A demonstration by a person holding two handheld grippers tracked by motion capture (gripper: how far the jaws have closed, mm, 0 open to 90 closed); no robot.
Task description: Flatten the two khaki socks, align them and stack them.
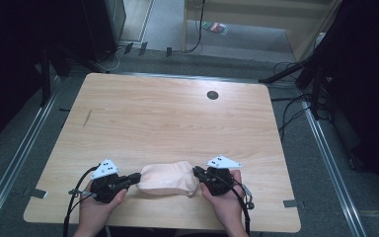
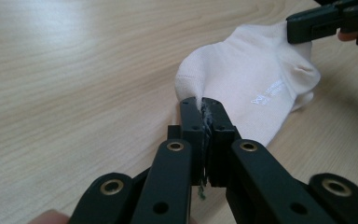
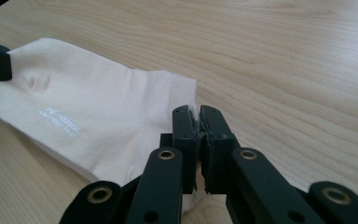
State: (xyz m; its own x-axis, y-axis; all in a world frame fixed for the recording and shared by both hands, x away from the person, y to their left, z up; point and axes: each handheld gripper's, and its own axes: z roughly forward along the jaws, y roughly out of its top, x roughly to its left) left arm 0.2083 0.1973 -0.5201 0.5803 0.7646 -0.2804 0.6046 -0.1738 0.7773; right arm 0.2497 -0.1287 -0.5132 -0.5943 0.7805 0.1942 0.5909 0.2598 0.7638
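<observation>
1. Sock (image 1: 168, 178) lay near the front edge of the table (image 1: 168, 118), a pale cream ankle sock stretched between the two grippers, with small white lettering printed on its side, too small to read.
2. Fabric looked thin, knitted and limp; I judged it very light, soft and not fragile, likely to sag or bunch wherever it was left unsupported. It was not slippery against rubbery pads, though a shallow bite on one layer could creep loose under pull.
3. Ends were the sensible places to hold it: the ribbed cuff, where the knit is doubled and firmer, and the opposite end. Pinching both layers together would give the surest hold.
4. Left gripper (image 2: 204, 108) had its jaws pressed together on a fold of the sock's edge, the cloth puckered where they met.
5. Right gripper (image 3: 199, 116) was likewise clamped on the cuff end, jaws nearly touching with a sliver of fabric between them.
6. Hands showed in the high view, the left hand (image 1: 98, 205) and the right hand (image 1: 224, 200) cradling the grippers from below, cables trailing toward the person.
7. Tabletop was bare light wood apart from a dark round grommet (image 1: 212, 95) far back, well apart from the sock.
</observation>
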